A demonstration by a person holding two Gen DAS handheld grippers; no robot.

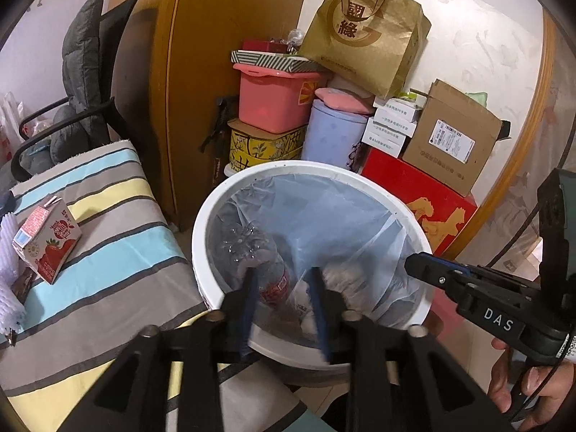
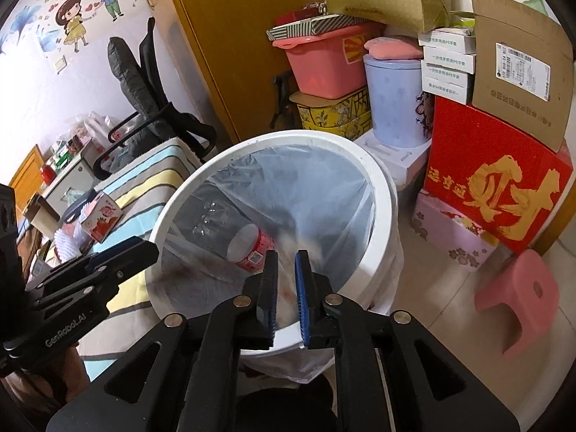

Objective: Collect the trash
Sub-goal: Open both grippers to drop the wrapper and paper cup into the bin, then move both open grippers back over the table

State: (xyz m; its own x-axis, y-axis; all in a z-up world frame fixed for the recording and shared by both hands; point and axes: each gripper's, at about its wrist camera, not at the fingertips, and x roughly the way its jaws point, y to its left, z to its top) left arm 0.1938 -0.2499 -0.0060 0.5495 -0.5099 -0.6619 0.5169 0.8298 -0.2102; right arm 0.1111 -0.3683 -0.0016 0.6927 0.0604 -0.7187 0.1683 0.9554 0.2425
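Both tongs hang over a white bin (image 1: 201, 248) lined with a clear bag – the left tongs (image 1: 284, 280) spread apart with nothing between them, the right tongs (image 2: 286, 262) parted by a narrow gap, also empty. Inside the bin lie a clear plastic bottle (image 2: 230, 230) with a red label and pale crumpled trash. Left of the bin, a strawberry milk carton (image 1: 46, 239) rests on a striped cloth (image 1: 118, 223)
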